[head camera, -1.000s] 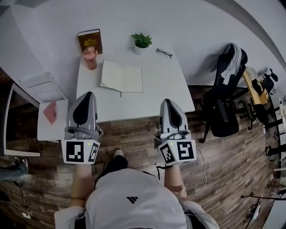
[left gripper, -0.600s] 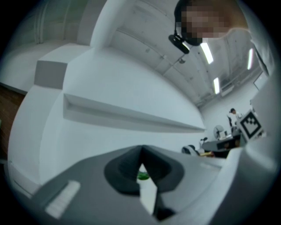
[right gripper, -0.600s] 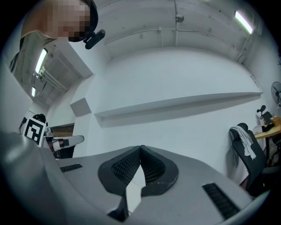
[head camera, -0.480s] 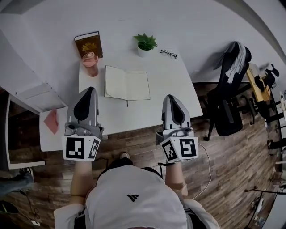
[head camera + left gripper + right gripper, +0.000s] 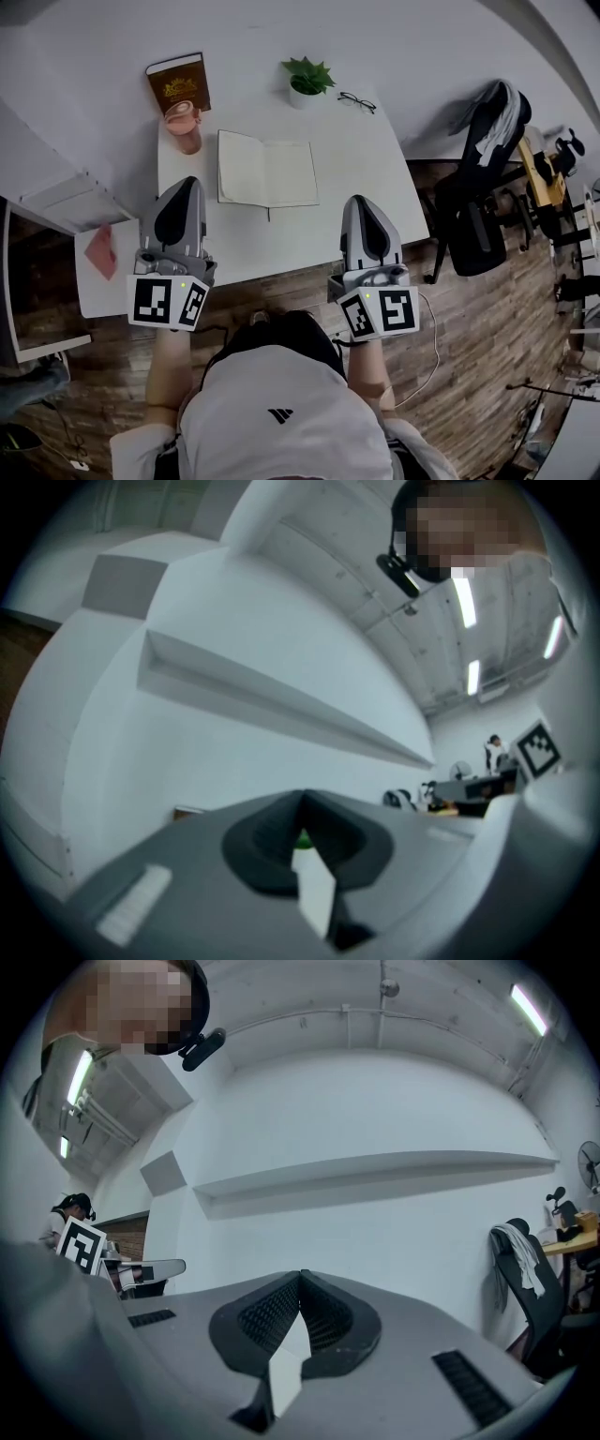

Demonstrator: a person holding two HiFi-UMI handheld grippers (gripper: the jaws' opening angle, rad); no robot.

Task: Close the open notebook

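Observation:
The open notebook [image 5: 267, 174] lies flat on the white table [image 5: 375, 187], blank pages up, its spine running away from me. In the head view my left gripper [image 5: 190, 180] hovers over the table's front left part, its tip just left of the notebook's near left corner. My right gripper [image 5: 359, 199] hangs over the front right part, a little right of the notebook's near right corner. Both are shut and hold nothing. In the left gripper view [image 5: 302, 799] and the right gripper view [image 5: 301, 1277] the jaw tips meet against a white wall; the notebook is hidden there.
A brown book [image 5: 178, 82] leans on the wall at the table's back left, with a pink cup [image 5: 182, 127] before it. A potted plant [image 5: 306, 82] and glasses [image 5: 356, 101] stand at the back. A black chair [image 5: 478, 216] is right; a low side table [image 5: 112, 286] left.
Both grippers have come forward over the table's front edge, and their tips now sit closer to the notebook's near corners. The jaws stayed shut.

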